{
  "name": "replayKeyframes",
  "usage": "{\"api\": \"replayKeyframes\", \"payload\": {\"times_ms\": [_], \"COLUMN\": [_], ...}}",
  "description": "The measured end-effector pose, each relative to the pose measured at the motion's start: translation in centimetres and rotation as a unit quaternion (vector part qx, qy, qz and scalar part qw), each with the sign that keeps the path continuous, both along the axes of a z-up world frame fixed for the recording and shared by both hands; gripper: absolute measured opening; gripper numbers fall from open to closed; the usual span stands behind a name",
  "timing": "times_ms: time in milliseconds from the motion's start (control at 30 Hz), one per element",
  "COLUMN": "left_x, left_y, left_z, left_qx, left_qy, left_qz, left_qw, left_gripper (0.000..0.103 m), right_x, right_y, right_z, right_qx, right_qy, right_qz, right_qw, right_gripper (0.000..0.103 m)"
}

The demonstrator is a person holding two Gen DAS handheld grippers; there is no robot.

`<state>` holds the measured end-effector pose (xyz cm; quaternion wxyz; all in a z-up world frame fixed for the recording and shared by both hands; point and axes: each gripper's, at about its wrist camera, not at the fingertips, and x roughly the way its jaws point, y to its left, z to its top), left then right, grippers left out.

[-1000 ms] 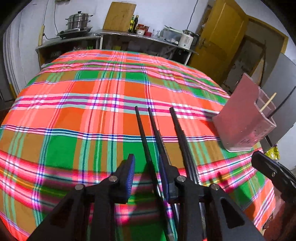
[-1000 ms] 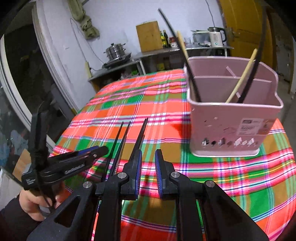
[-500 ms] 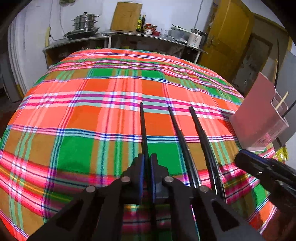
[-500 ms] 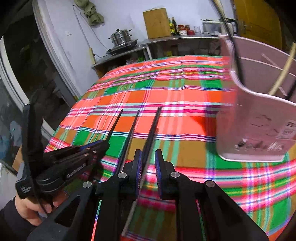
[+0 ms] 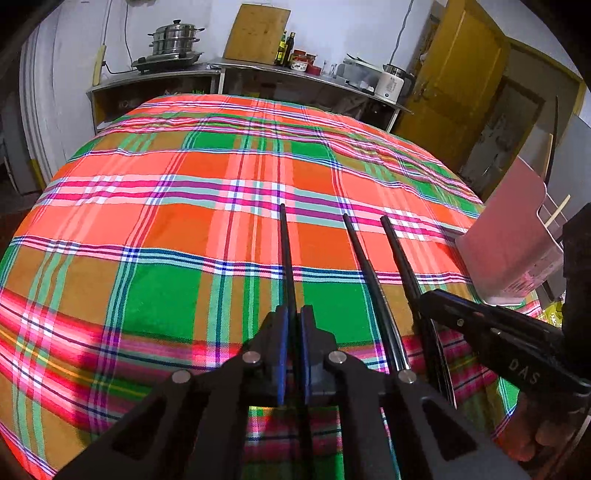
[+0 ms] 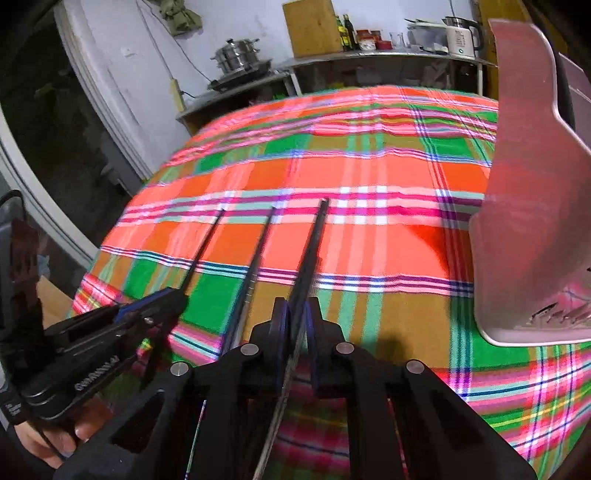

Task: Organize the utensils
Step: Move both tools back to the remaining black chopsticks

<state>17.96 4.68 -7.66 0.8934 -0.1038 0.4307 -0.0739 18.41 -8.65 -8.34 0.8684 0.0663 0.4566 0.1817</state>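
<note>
both clenched: left gripper (image 5: 291,354) on leftmost chopstick (image 5: 286,254), right gripper (image 6: 293,343) on rightmost chopstick (image 6: 314,240) (middle chopstick (image 5: 364,273) loose), presumably for pink holder (image 6: 532,206) at table's right edge.

Kitchen with white walls (image 5: 332,22)
A steel counter (image 5: 258,68) stood against the wall; a yellow door (image 5: 454,74) was at right.

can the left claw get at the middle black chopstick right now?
Probably not: the left claw is shut on the leftmost chopstick. The middle chopstick lies uncovered just beside it.
</note>
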Motion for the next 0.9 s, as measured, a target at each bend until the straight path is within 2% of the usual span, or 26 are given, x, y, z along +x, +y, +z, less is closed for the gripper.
{"api": "replayKeyframes", "payload": {"times_ms": [167,567,700,833,900], "left_x": [-0.1,-0.2,-0.2,0.5,1.0], "left_y": [0.1,0.2,0.2,-0.4,-0.7], "left_z": [0.0,-0.1,0.0,0.2,0.4], "left_qx": [-0.002,-0.002,-0.002,0.021,0.026], "left_qy": [0.000,-0.001,0.001,0.009,0.014], "left_qz": [0.000,0.000,0.000,-0.011,-0.021], "left_qw": [1.0000,1.0000,1.0000,0.9997,0.9993], "left_gripper": [0.008,0.008,0.008,0.008,0.014], "right_x": [-0.3,0.1,0.3,1.1,1.6], "right_y": [0.8,-0.6,0.0,0.3,0.5], "right_z": [1.2,-0.3,-0.1,0.1,0.1], "right_qx": [0.008,-0.001,-0.022,-0.035,-0.041], "right_qy": [-0.020,0.004,0.002,0.008,0.013], "right_qz": [0.015,-0.009,-0.007,-0.015,-0.017], "right_qw": [1.000,1.000,1.000,0.999,0.999], "right_gripper": [0.010,0.008,0.008,0.009,0.009]}}
